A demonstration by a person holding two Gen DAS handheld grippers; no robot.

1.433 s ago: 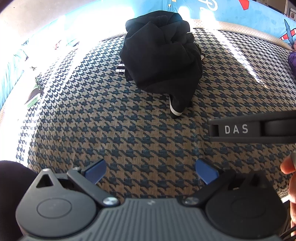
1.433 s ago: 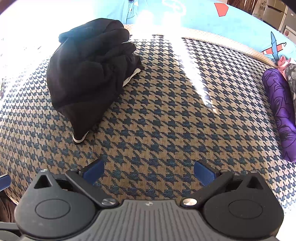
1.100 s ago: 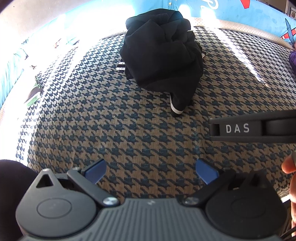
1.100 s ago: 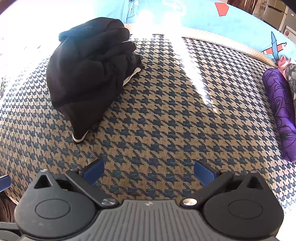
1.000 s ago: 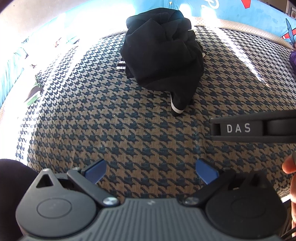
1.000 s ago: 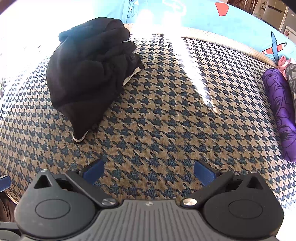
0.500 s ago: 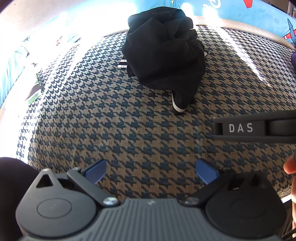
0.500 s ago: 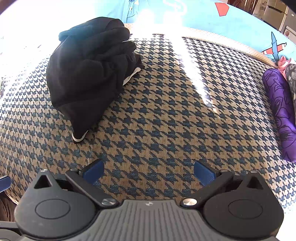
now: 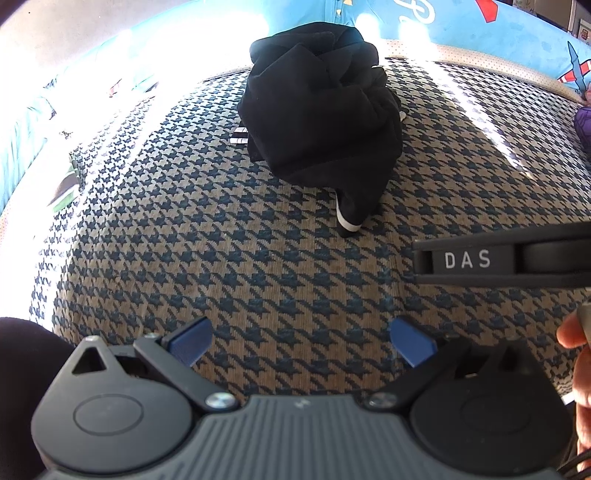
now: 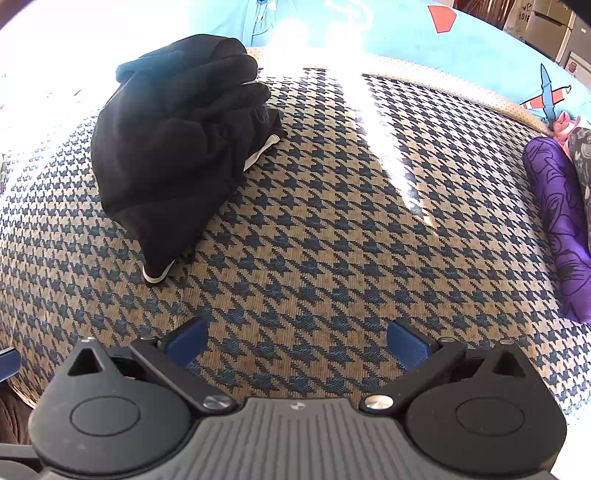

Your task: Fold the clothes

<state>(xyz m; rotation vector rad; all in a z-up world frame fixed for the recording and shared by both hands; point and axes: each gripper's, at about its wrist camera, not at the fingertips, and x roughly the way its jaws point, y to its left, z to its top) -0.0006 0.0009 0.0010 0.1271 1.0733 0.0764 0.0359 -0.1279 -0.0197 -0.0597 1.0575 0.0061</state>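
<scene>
A crumpled black garment (image 9: pixel 321 110) with white trim lies in a heap on the far part of a houndstooth-patterned surface (image 9: pixel 240 266); the right wrist view shows the same black garment (image 10: pixel 177 136) at upper left. My left gripper (image 9: pixel 301 341) is open, well short of the heap, nothing between its blue fingertips. My right gripper (image 10: pixel 295 341) is open too, over bare fabric to the right of the garment. The right gripper's black body marked DAS (image 9: pixel 498 260) reaches in from the right of the left wrist view.
A purple patterned cloth (image 10: pixel 557 218) lies along the right edge of the surface. Light blue printed fabric (image 10: pixel 388 33) runs behind the far edge. Strong sunlight washes out the far left. A person's fingers (image 9: pixel 578 354) show at lower right.
The left wrist view has drifted slightly, so the black garment sits a little lower and to the right in it. The right view is nearly unchanged. Both grippers remain open.
</scene>
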